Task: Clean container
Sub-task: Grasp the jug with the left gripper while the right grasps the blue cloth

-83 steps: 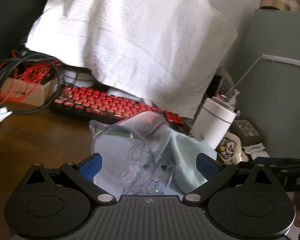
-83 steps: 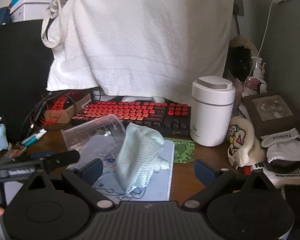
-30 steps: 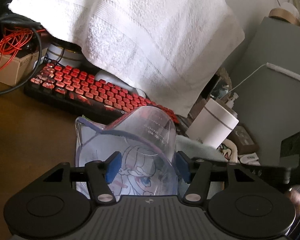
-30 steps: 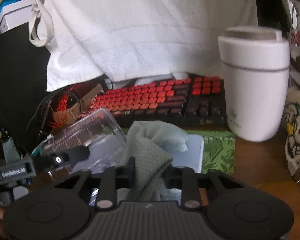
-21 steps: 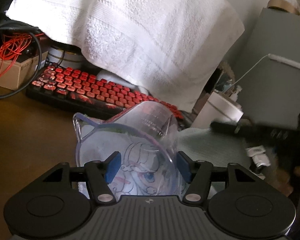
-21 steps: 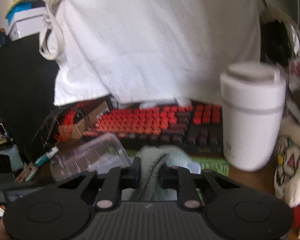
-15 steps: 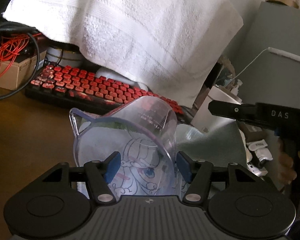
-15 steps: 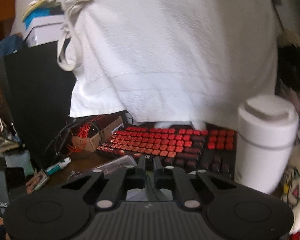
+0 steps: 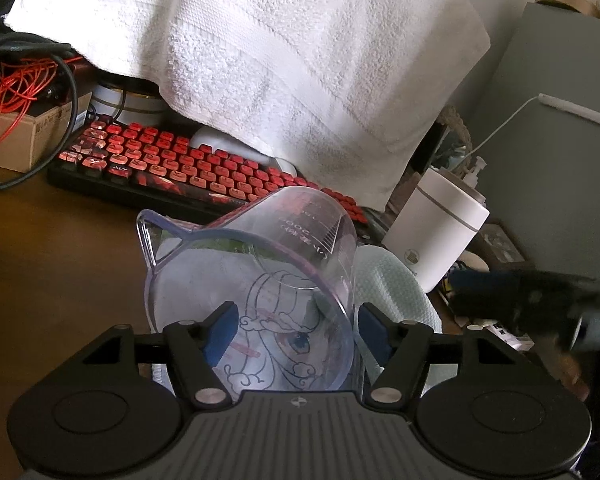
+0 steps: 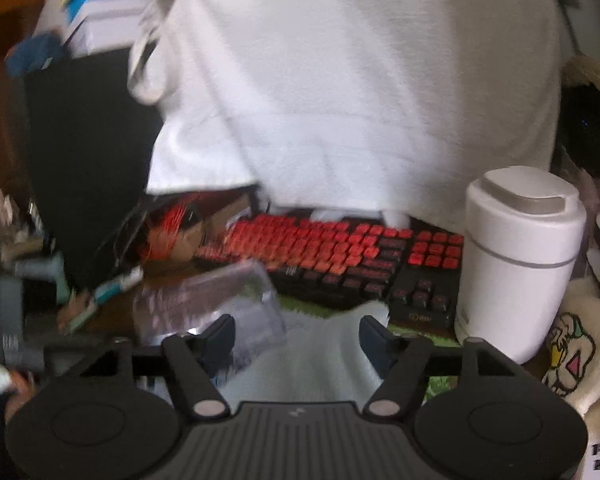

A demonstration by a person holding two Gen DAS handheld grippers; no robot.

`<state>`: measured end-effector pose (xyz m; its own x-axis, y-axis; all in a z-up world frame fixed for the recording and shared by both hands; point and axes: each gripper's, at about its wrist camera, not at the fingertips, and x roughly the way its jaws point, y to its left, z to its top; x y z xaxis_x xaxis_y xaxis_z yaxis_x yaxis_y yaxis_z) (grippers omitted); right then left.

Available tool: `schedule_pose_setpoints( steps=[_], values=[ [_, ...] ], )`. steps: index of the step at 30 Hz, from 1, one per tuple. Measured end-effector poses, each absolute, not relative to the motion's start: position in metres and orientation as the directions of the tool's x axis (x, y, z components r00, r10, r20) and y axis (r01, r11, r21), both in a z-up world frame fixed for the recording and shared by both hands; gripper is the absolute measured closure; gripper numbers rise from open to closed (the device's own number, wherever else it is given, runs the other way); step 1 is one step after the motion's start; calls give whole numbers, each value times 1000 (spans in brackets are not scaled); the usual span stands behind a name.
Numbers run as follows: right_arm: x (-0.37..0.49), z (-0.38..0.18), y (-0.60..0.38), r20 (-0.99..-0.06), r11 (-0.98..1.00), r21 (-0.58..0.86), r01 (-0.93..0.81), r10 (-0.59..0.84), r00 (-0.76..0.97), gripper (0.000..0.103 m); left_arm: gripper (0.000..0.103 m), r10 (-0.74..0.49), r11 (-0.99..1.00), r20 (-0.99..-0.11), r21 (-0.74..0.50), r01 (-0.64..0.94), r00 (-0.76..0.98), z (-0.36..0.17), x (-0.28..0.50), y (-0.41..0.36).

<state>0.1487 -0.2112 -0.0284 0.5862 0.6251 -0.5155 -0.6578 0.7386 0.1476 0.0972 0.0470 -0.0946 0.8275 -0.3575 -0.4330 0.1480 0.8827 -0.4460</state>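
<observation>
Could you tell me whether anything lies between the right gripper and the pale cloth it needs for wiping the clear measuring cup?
Nothing visible does. The pale green cloth lies directly between the right gripper's open jaws, which have just been opening. The clear measuring cup lies tilted just left of it.

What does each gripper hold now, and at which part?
Left gripper: the cup sits between its pads, by its side walls; jaws just widened, grip unclear. Right gripper: just opened, holds nothing; cloth lies between its fingers.
</observation>
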Motion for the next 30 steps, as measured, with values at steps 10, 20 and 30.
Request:
schedule_pose_setpoints(
  steps=[10,20,30],
  values=[
    [150,-59,-185,-681,667,-47,-743,523,513,23,36,-360,881,-430,-450,149,828,-96,97,47],
    [168,-81,-180,-699,640,-26,-768,538,472,3,33,-358,883,-429,-445,151,829,-96,98,46],
    [169,-81,-175,-714,635,-25,-772,529,458,2,33,-356,885,-429,-441,151,831,-96,97,46]
  ],
)
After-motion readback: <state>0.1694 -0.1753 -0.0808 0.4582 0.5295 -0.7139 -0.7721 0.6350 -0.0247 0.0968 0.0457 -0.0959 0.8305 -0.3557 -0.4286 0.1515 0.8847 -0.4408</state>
